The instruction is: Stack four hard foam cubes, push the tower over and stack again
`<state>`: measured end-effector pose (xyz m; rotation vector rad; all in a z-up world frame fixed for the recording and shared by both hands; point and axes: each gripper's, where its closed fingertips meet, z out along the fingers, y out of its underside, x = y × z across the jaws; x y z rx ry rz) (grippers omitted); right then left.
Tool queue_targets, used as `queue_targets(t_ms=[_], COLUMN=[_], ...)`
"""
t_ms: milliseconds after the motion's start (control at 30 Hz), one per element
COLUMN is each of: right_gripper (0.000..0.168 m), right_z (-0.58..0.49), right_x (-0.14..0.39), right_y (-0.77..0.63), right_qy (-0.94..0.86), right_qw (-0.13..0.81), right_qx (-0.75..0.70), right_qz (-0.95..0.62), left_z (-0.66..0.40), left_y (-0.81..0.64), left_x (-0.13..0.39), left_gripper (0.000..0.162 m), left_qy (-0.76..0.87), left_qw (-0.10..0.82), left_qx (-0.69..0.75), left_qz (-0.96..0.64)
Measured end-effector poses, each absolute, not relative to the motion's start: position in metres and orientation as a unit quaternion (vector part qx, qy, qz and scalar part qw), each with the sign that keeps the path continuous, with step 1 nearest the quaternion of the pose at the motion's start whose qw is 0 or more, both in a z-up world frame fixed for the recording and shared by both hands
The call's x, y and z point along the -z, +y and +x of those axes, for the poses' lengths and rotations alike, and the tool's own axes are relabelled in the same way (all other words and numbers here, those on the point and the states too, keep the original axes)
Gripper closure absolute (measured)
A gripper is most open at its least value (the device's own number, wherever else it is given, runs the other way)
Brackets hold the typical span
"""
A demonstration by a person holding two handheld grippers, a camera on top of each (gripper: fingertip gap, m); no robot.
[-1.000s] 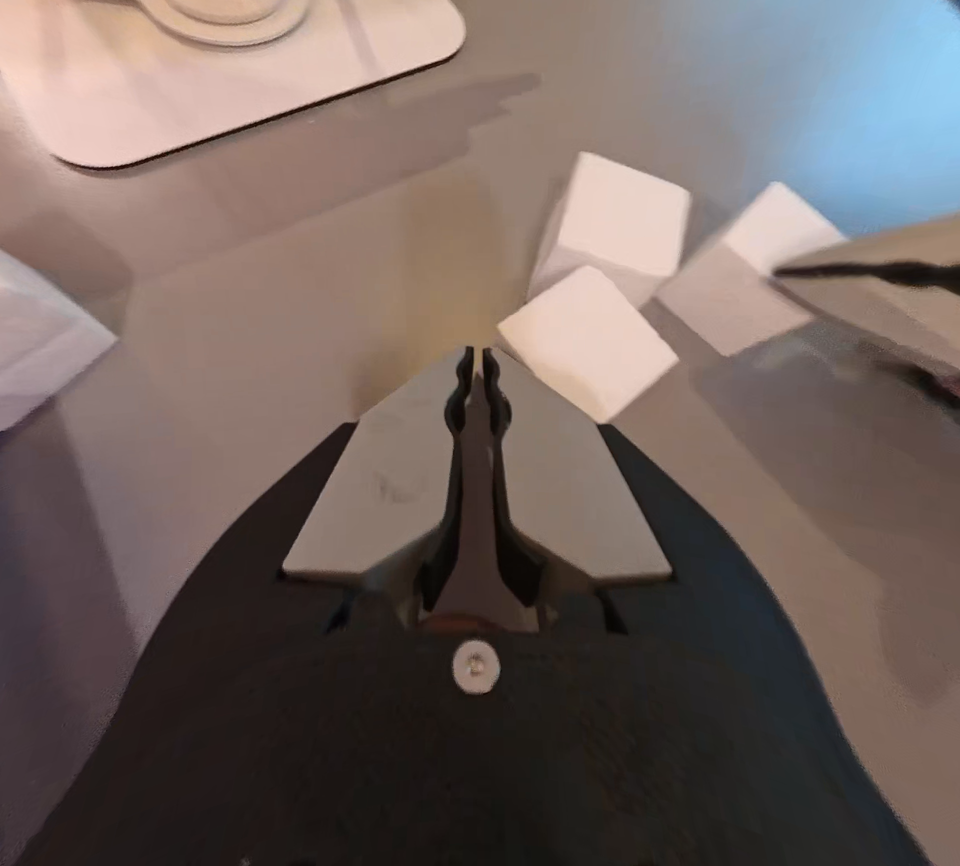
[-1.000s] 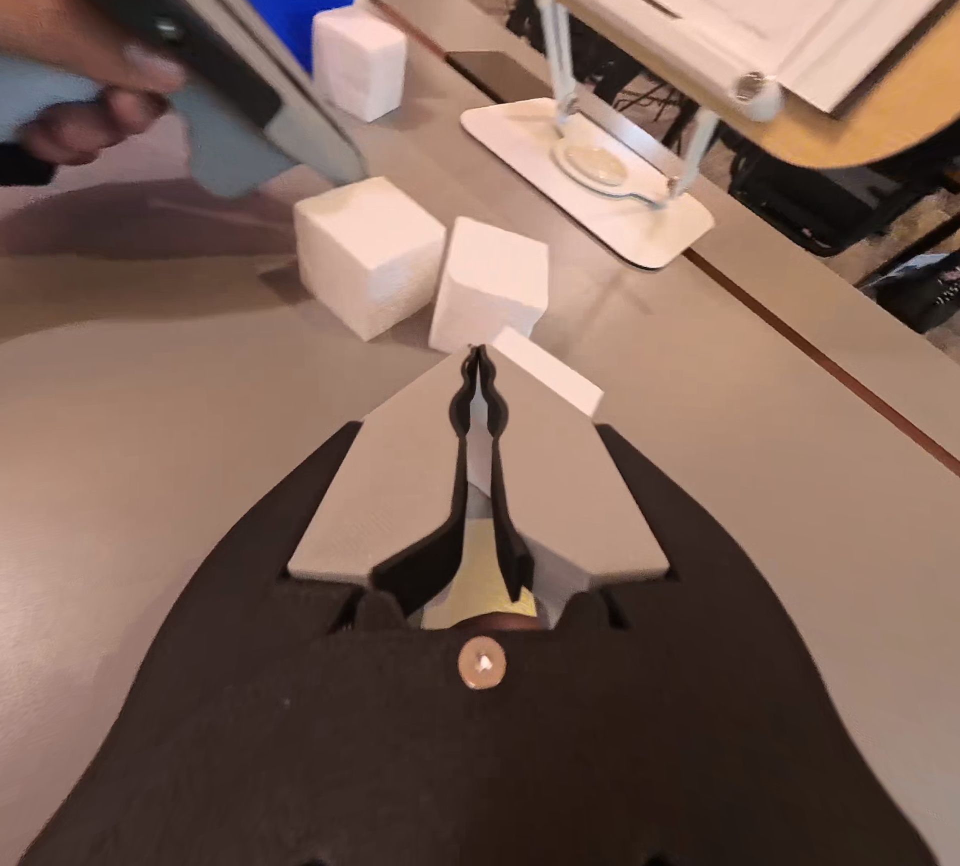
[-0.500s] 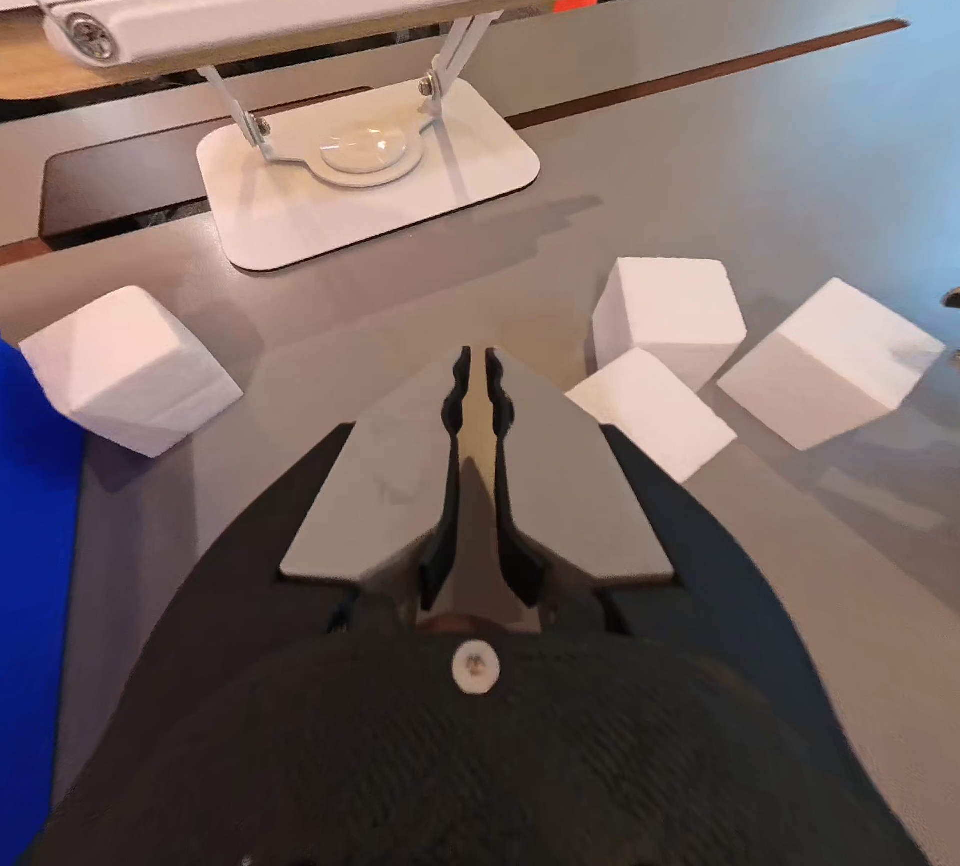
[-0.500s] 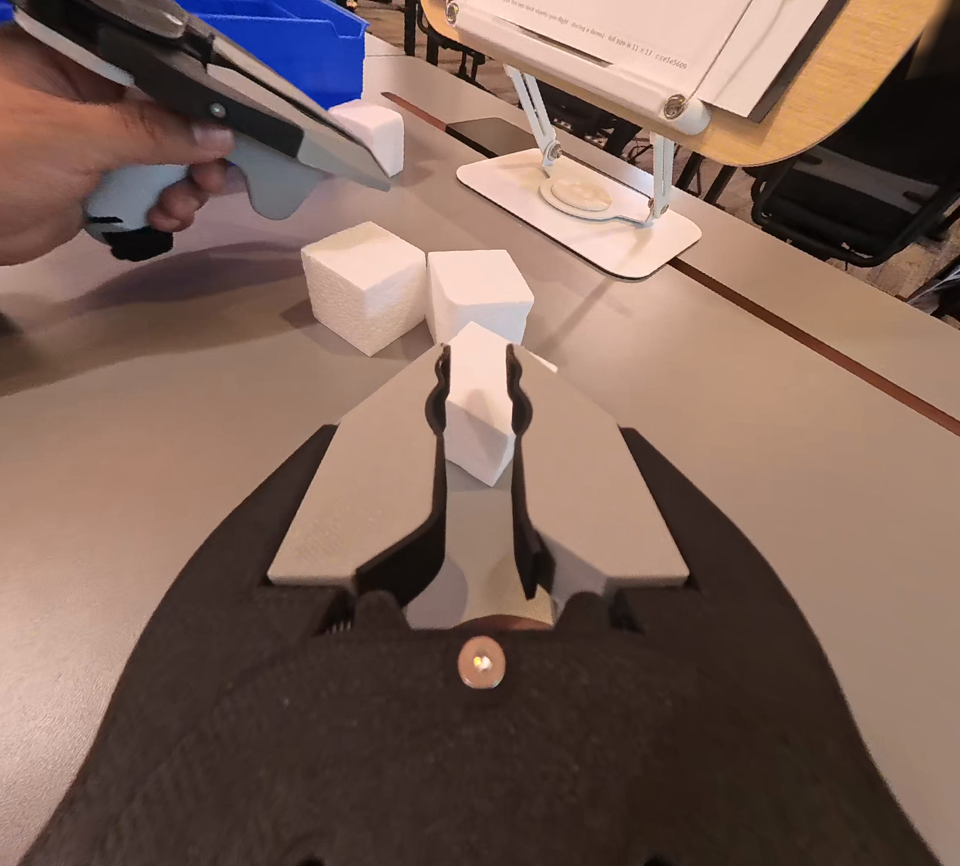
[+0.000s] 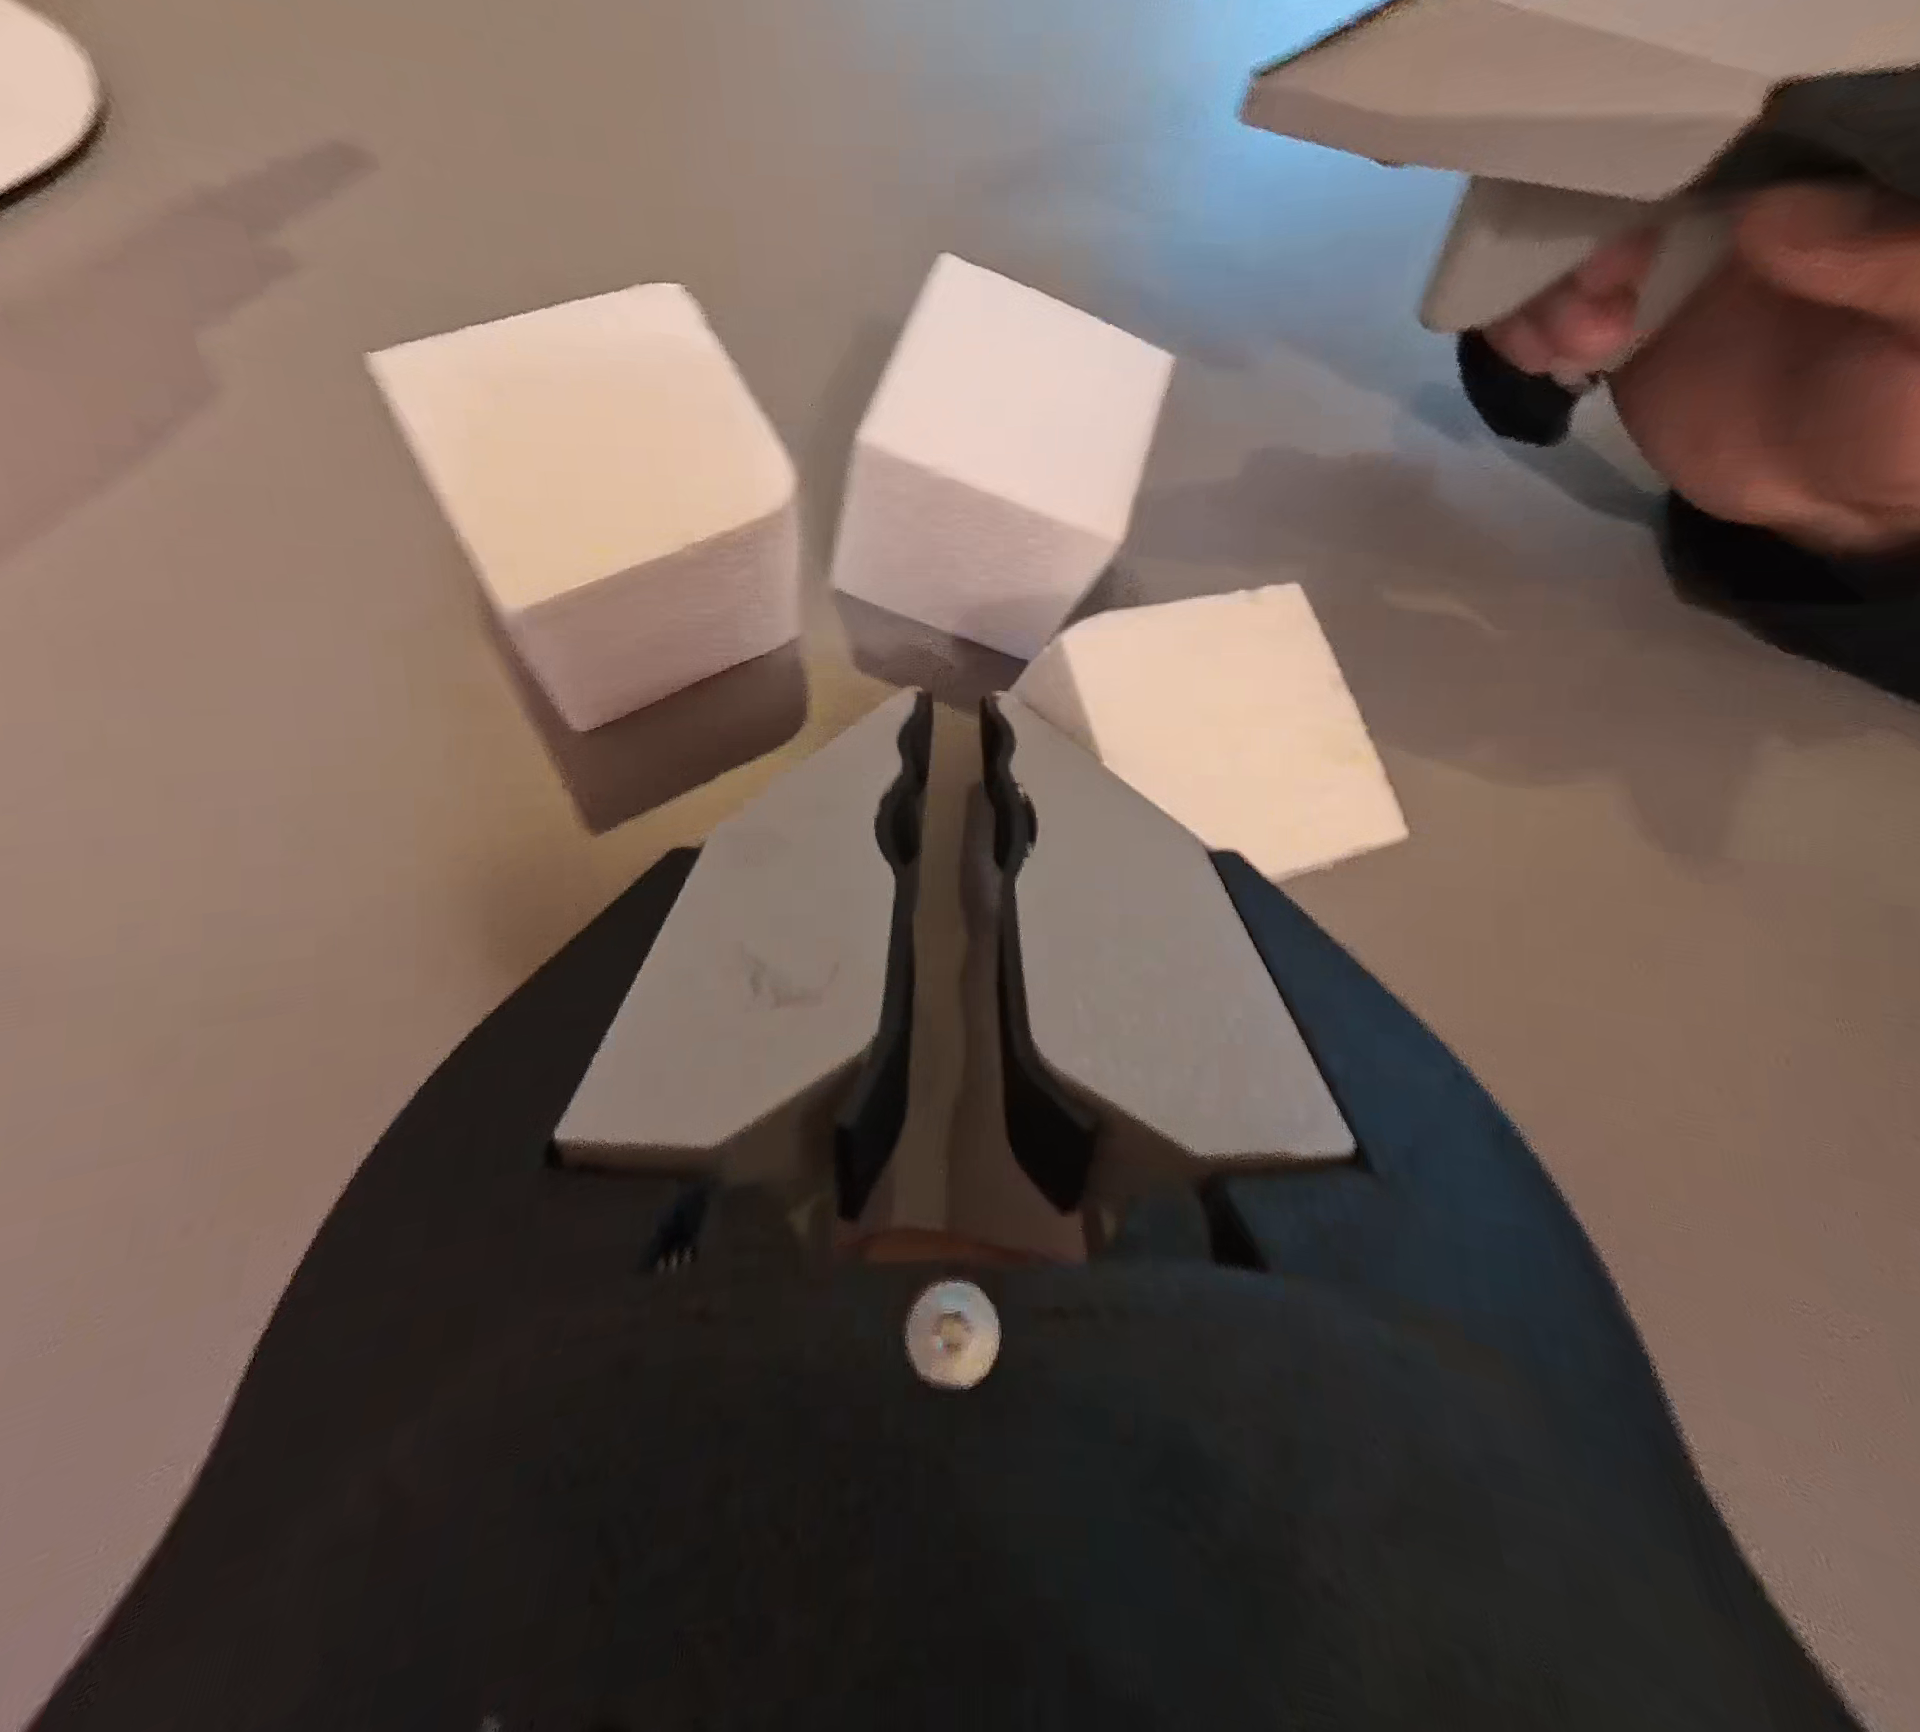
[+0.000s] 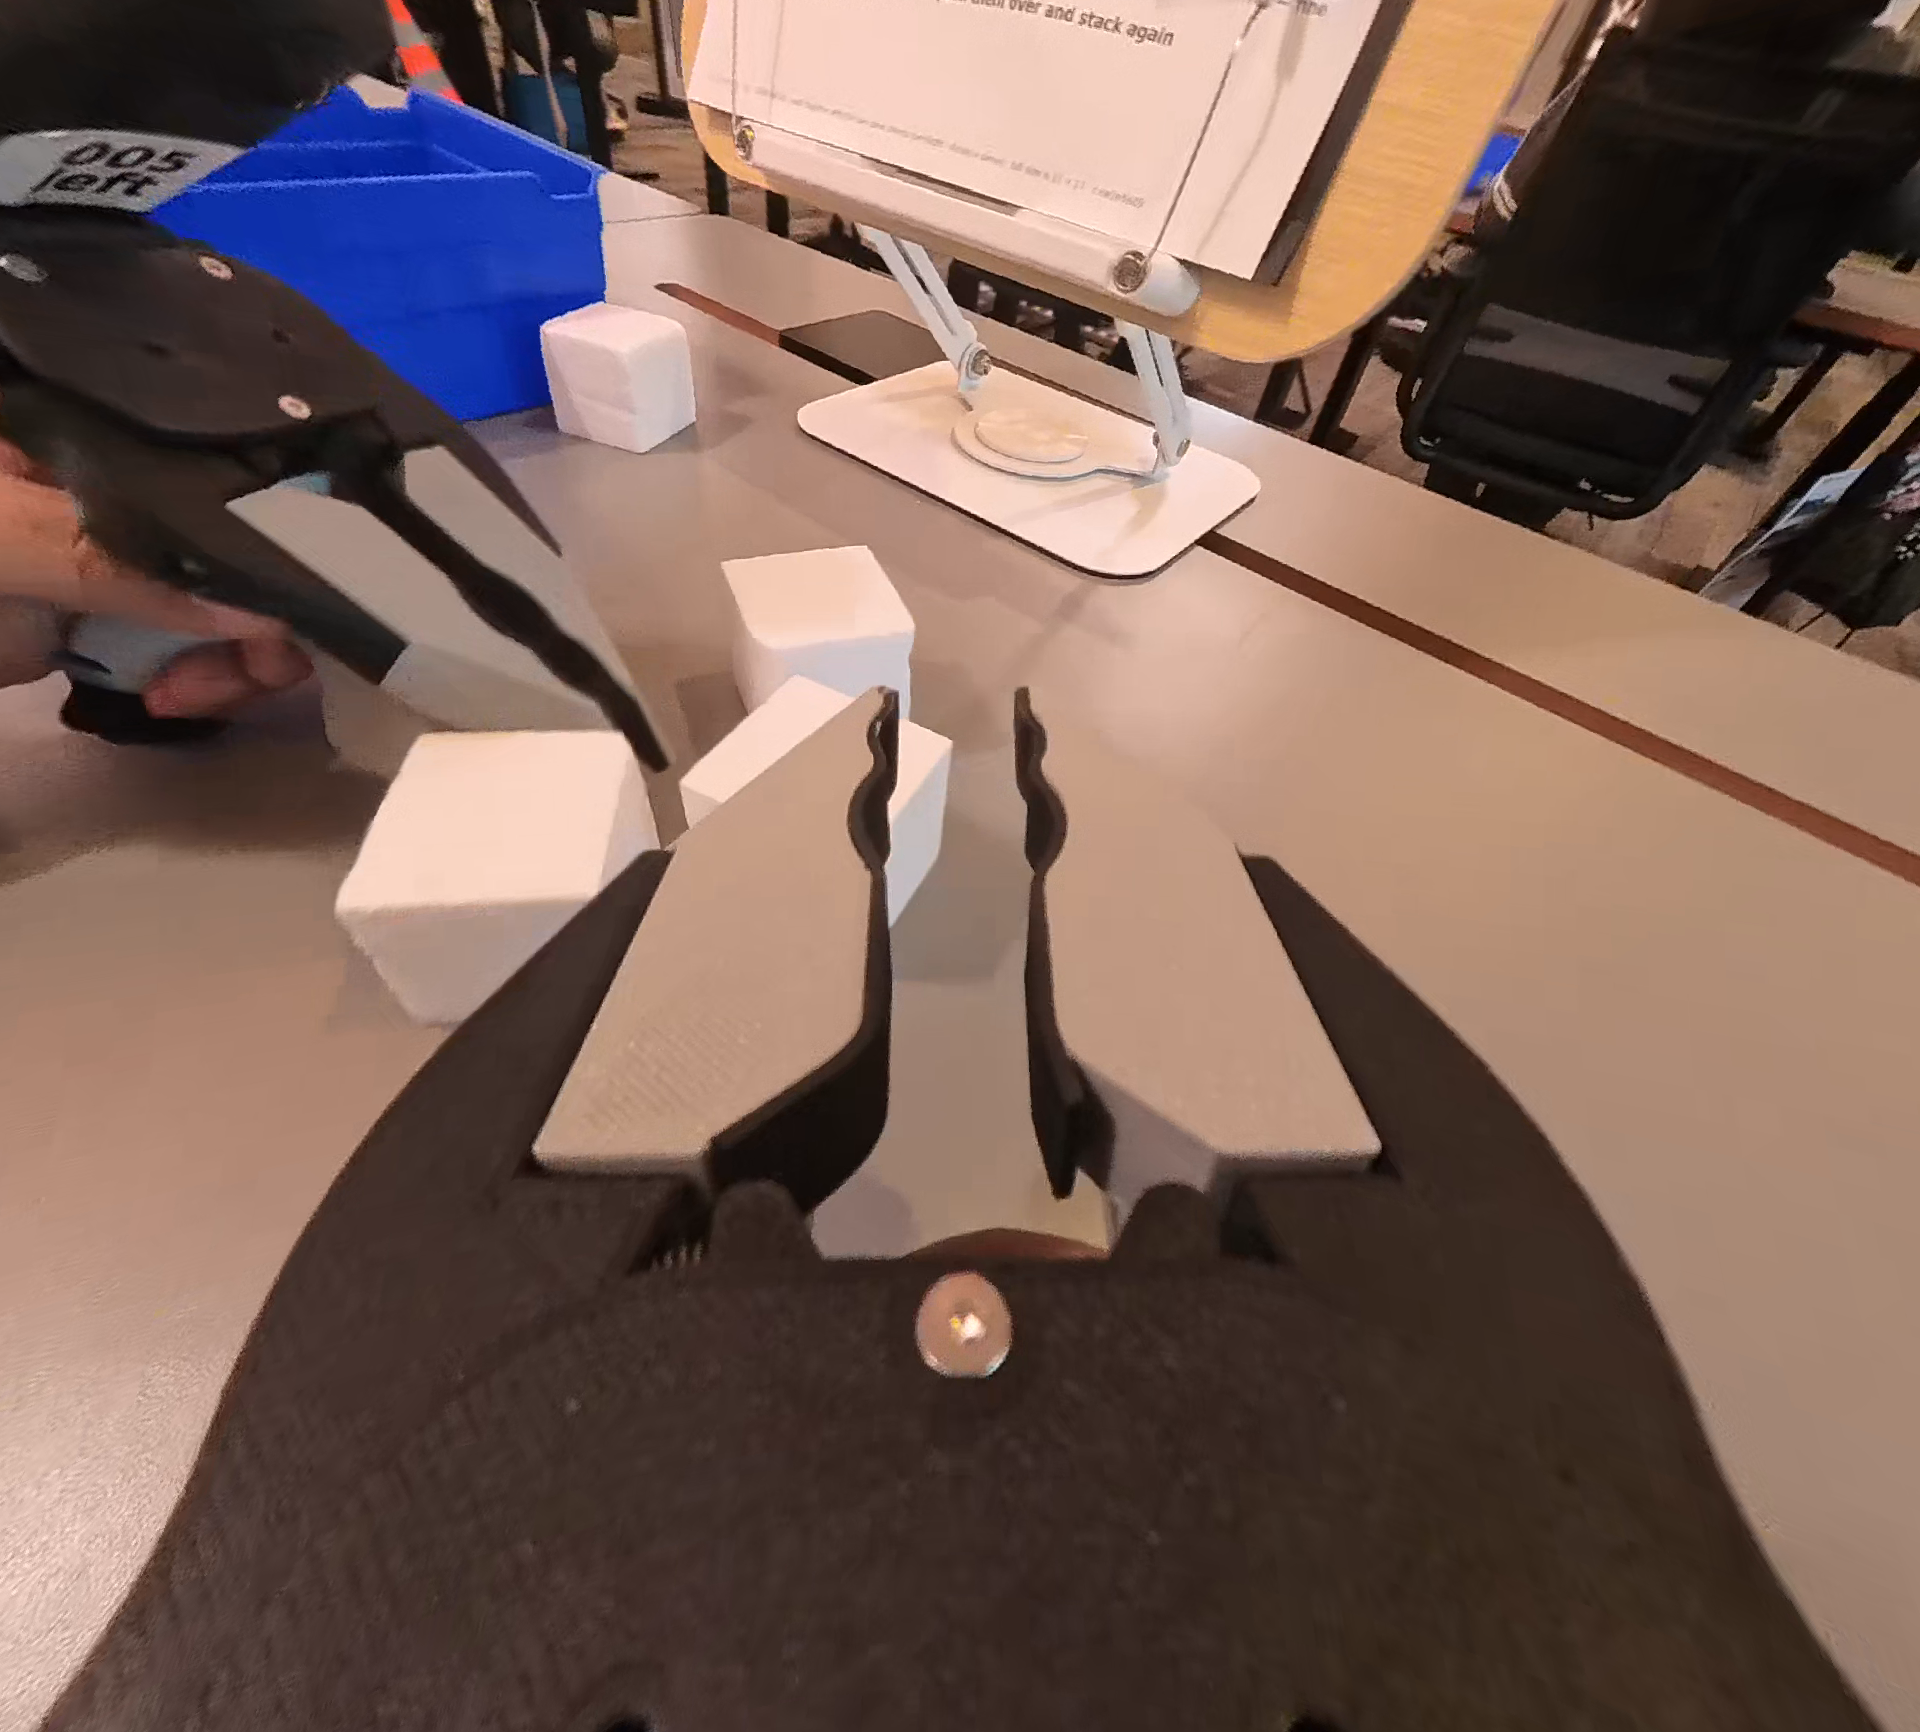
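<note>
Broadly, a grey table (image 6: pixel 1351 747) fills both views, all four cubes lying loose on it, none stacked.

Document stand (image 6: pixel 1039 477): white base well ahead of the right gripper's fingertips, tan board with a printed sheet above it.

Blue bin (image 6: pixel 416 269): far ahead and to the left of the right fingers.

Left gripper (image 5: pixel 951 706): fingers nearly together, a thin slit between the tips, nothing in it. Tips hang just short of the cube cluster. In the right wrist view it comes in from the left, a hand (image 6: pixel 156 643) on its handle, its tips over the near-left cube.

Right gripper (image 6: pixel 951 706): fingers parted, a clear gap, nothing held. In the left wrist view it shows blurred at upper right, above and apart from the cubes.

Cubes, white foam:
- left cube (image 5: pixel 603 487), ahead and left of the left fingertips, flat on the table.
- middle cube (image 5: pixel 997 456), straight ahead of the left tips, tilted on an edge.
- right cube (image 5: pixel 1226 726), just right of the left tips, also tilted, near or touching the middle one; I cannot tell which.
- far cube (image 6: pixel 618 378), well ahead-left of the right fingers, just beside the bin.
</note>
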<state>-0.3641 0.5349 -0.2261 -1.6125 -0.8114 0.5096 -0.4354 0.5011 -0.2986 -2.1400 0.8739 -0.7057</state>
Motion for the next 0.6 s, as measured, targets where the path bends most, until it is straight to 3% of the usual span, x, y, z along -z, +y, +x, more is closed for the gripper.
queue_targets(t_ms=[600], right_gripper=[0.149], right_z=[-0.358], right_x=[0.218], right_y=[0.534], right_qy=[-0.341], right_qw=[0.600], right_qx=[-0.224], right_qz=[-0.688], left_z=[-0.401], left_y=[0.440], left_x=[0.299], left_gripper=[0.151], left_qy=[0.438], left_qw=[0.269], left_qx=[0.349], left_qz=[-0.784])
